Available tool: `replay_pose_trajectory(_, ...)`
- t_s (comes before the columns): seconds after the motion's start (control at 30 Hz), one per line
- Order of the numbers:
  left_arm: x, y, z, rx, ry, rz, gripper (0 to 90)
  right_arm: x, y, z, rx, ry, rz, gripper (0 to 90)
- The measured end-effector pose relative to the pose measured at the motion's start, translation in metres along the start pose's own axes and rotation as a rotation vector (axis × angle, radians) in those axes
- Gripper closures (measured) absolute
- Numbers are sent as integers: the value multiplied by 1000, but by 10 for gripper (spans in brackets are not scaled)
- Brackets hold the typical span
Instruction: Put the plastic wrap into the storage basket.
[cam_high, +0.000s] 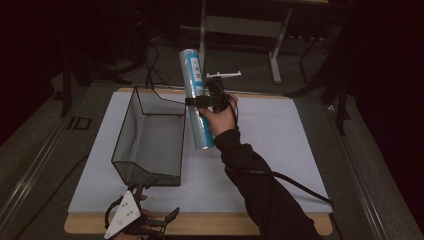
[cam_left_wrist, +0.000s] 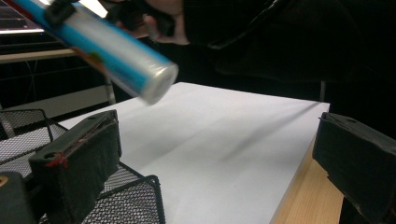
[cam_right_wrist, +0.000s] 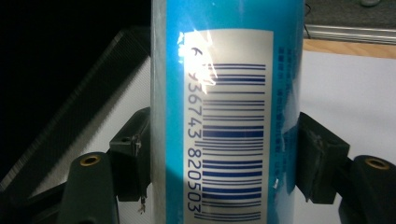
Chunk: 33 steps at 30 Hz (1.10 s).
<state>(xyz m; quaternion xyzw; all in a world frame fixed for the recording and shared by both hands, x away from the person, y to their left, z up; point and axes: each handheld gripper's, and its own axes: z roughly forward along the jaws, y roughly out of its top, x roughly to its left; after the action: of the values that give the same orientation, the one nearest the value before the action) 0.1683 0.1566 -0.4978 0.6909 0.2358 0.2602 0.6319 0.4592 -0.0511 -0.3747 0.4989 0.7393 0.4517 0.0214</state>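
Observation:
A long blue and clear roll (cam_high: 196, 100) with a barcode label hangs tilted above the white sheet, just right of a black wire-mesh basket (cam_high: 150, 135). My right gripper (cam_high: 207, 101) is shut on the roll's middle. In the right gripper view the roll (cam_right_wrist: 224, 116) stands upright between the two pads (cam_right_wrist: 133, 158), with the gripper (cam_right_wrist: 224, 158) closed on it. My left gripper (cam_high: 155, 202) stays low at the table's near edge by the basket's front corner, open with nothing in it. In the left gripper view its jaws (cam_left_wrist: 215, 158) stand wide apart, the roll's end (cam_left_wrist: 159, 81) is above and the basket (cam_left_wrist: 126, 200) below.
A white sheet (cam_high: 280, 145) covers most of the wooden table (cam_high: 210, 224). A black cable (cam_high: 295, 185) trails from the right sleeve across the sheet. Desk legs (cam_high: 275, 55) and cables stand on the dark floor beyond the far edge.

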Motion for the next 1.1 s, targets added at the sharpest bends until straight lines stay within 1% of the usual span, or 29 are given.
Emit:
replay_pose_trajectory(0.03,0,0,0,1,1,1,18,2,-1,3,-16,18,20,320)
replay_pose_trajectory(0.07,0,0,-1,0,2,2,17,5,-2,6,-26,18,37,320)
replay_pose_trajectory(0.17,0,0,-1,-2,-1,2,17,14,-4,16,-43,18,58,320)
replay_pose_trajectory(0.2,0,1,-2,-3,-4,3,17,16,-5,19,-45,20,63,320)
replay_pose_trajectory(0.3,1,1,-2,-6,-7,2,17,22,-10,29,-54,67,104,320)
replay_pose_trajectory(0.33,1,1,-2,-6,-7,2,17,22,-10,29,-54,67,104,320)
replay_pose_trajectory(0.37,1,1,-1,-9,-8,1,17,25,-11,33,-52,67,114,320)
replay_pose_trajectory(0.4,1,1,-1,-10,-8,0,17,29,-15,39,-46,81,124,320)
replay_pose_trajectory(0.47,1,1,-1,-11,-7,2,17,33,-19,45,-41,87,122,320)
replay_pose_trajectory(0.53,1,1,-2,-13,-7,2,17,38,-24,51,-37,80,117,320)
replay_pose_trajectory(0.57,1,1,-2,-12,-8,4,17,38,-26,54,-38,86,121,320)
replay_pose_trajectory(0.6,1,1,-2,-13,-8,5,17,39,-30,58,-32,79,117,320)
replay_pose_trajectory(0.67,0,1,-1,-14,-11,3,17,40,-35,62,-32,82,120,320)
replay_pose_trajectory(0.73,0,1,-1,-14,-13,4,17,41,-41,66,-38,52,103,320)
replay_pose_trajectory(0.8,0,1,-1,-14,-13,3,17,40,-46,68,-43,37,106,320)
replay_pose_trajectory(0.83,0,1,-1,-11,-12,5,17,39,-48,69,-40,34,117,320)
replay_pose_trajectory(0.87,1,1,-1,-11,-12,4,17,38,-51,71,-31,43,130,320)
replay_pose_trajectory(0.9,1,1,0,-10,-12,4,17,38,-52,72,-26,43,132,320)
replay_pose_trajectory(0.97,1,1,0,-10,-12,5,17,39,-58,75,-10,33,125,320)
replay_pose_trajectory(1.03,1,1,0,-9,-12,6,17,40,-61,76,-5,30,121,320)
replay_pose_trajectory(1.1,0,1,0,-10,-13,7,17,41,-69,80,17,22,116,320)
